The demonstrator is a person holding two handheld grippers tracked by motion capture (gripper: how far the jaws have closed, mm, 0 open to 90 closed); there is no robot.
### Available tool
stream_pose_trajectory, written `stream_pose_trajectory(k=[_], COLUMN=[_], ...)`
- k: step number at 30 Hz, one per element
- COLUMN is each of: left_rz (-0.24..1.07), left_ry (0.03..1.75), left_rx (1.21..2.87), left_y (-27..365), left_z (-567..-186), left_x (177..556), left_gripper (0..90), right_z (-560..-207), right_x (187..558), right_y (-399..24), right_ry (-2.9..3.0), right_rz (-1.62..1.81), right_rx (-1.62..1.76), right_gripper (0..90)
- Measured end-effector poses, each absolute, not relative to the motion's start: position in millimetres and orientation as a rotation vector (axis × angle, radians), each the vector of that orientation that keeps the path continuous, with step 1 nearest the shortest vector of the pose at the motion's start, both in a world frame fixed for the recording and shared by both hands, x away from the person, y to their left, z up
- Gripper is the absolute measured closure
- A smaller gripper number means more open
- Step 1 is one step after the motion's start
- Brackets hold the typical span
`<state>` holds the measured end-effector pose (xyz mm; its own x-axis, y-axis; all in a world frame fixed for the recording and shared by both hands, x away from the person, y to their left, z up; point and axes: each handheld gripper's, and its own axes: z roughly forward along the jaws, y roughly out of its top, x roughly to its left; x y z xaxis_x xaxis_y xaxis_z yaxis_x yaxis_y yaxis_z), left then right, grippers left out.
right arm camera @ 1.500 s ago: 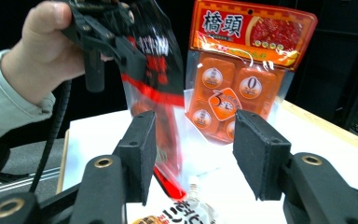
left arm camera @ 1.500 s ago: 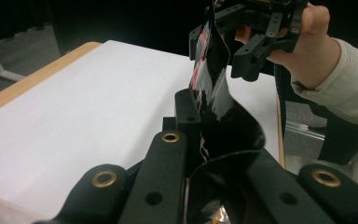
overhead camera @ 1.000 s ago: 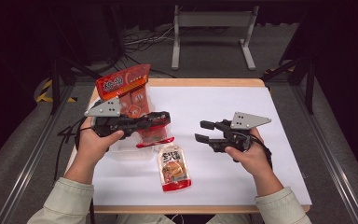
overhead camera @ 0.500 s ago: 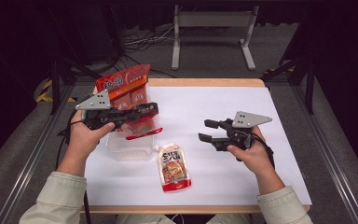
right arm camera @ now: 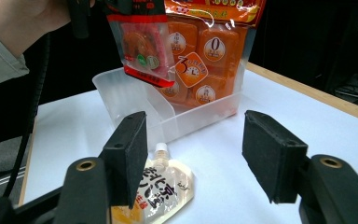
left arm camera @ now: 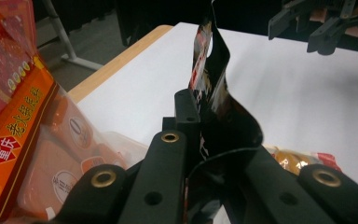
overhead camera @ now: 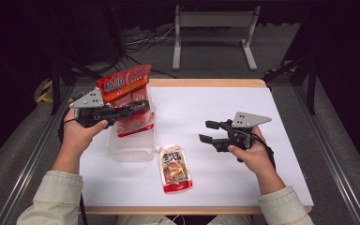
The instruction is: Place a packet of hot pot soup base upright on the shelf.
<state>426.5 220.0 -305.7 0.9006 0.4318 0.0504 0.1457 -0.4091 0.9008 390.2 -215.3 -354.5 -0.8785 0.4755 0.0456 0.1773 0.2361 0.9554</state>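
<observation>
left gripper (overhead camera: 140,107) | carried red pouch (overhead camera: 136,123) over clear bin (overhead camera: 130,149) | right gripper (overhead camera: 206,131) fingers opening, empty

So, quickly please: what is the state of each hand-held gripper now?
Left hand-held gripper: closed, holding a small red packet over the clear bin.
Right hand-held gripper: open, holding nothing; its jaws have just been opening.

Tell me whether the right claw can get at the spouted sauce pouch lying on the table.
Probably yes. The right claw is open and holds nothing, and the spouted pouch lies flat on bare table just below its pads, outside the clear bin, nothing between them.
</observation>
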Motion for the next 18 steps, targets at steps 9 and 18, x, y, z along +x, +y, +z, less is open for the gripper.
stream_pose_trajectory(k=[9,18], left_rz=[0.346,0.322], left_ry=[0.401,0.405], left_rx=[2.020,2.024], left_y=[222.0,223.7], left_z=[-310.6,-321.3], left_x=[433.7,438.4], left_gripper=[89.4,89.5], right_z=[-355.2,-355.8], right_x=[389.6,389.2], right_y=[-216.5,-217.7], right_ry=[2.256,2.254], right_rz=[1.684,1.682], right_rx=[0.617,0.621], right_gripper=[41.6,41.8])
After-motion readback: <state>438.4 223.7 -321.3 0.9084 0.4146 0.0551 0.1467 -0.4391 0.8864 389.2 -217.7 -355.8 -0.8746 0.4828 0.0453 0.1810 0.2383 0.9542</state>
